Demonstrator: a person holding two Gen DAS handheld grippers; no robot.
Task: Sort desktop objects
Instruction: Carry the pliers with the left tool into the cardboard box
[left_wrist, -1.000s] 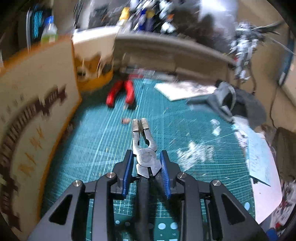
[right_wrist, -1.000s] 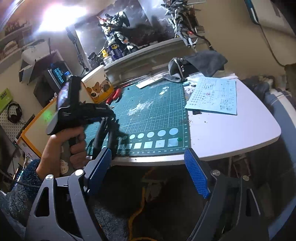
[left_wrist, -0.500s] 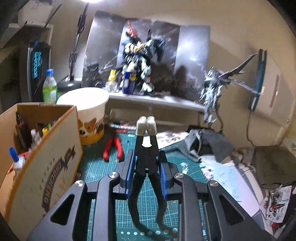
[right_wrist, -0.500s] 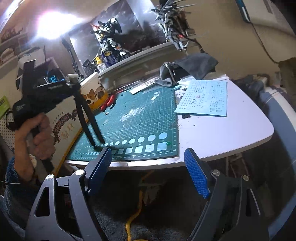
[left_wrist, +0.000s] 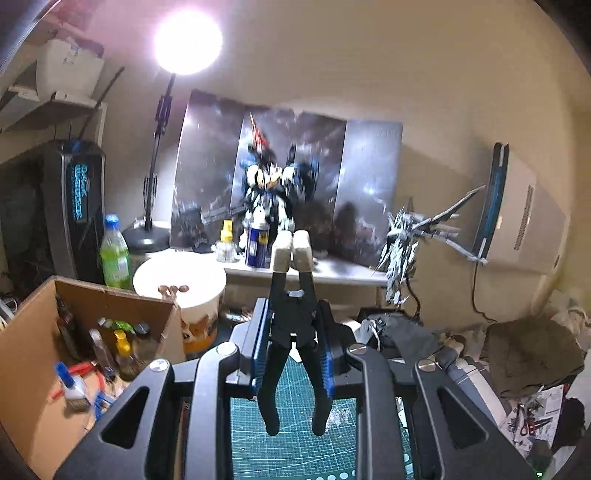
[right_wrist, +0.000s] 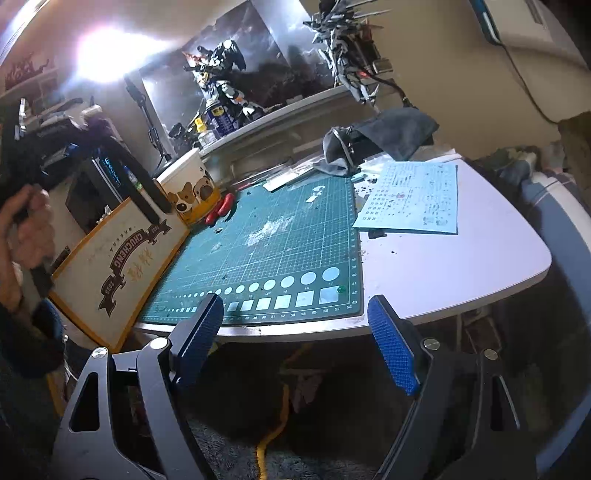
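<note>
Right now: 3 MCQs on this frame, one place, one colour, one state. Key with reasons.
1. Where are the pliers?
A. flat on the mat
B. in the left gripper, above the mat
C. in the box

2. What colour are the cutter handles beside the cup?
A. red
B. yellow
C. white

3. How is the right gripper?
A. shut on a pen
B. shut on paper
C. open, holding nothing

Key:
1 B: the left gripper pads clamp the pliers, handles hanging over the mat, the box off to the left.
2 A: two red handles lie at the mat's edge by the cup.
3 C: the blue pads stand wide apart with nothing between them.
</note>
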